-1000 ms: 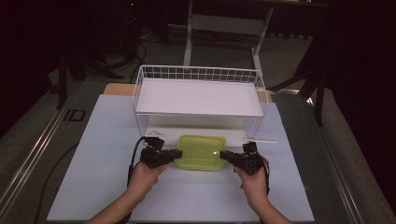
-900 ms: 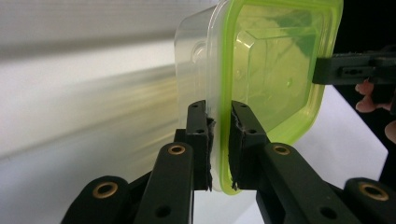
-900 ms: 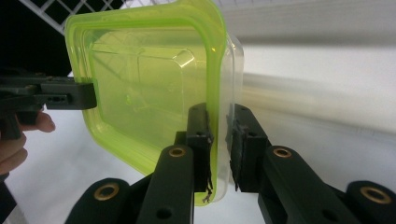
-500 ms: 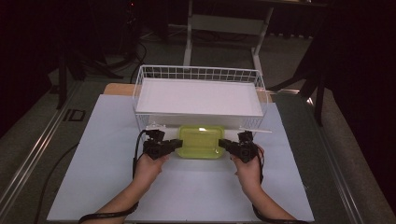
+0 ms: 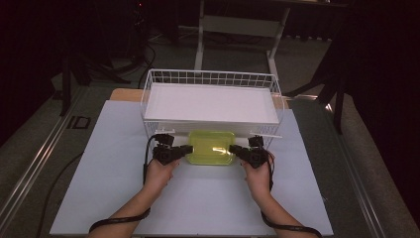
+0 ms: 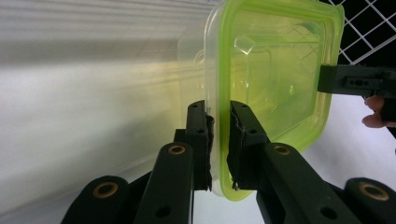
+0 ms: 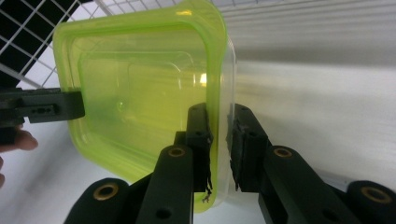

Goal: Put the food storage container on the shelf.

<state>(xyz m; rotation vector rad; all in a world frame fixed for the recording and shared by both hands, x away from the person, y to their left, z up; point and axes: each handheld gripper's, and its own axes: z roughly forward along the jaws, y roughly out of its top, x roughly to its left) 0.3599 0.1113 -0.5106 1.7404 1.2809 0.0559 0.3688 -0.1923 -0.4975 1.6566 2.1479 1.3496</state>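
Together, two hand-held grippers carry a green lidded plastic container (image 5: 211, 147) toward the white wire basket (image 5: 151, 94) that stands at the far edge of the counter (image 5: 99, 198). The left gripper (image 5: 187, 149) pinches the container's left rim, its pads pressed on the lid lip as the left gripper view shows (image 6: 219, 140); the right gripper (image 5: 233, 148) pinches the opposite rim in the same way, seen close in the right gripper view (image 7: 218, 140). The container sits between the two grippers, just in front of the basket's near wall, and whether it rests on the counter or hangs slightly above it cannot be told from the high view. Judged from this position, the step in hand is a two-sided lift over the basket wall. Doing it well likely calls for both hands rising at an even pace so the container stays level, for a steady pinch on the thin rim, which could slip or flex, and for clearing the wire edge before moving forward and setting it onto the white liner (image 5: 208, 104) inside.
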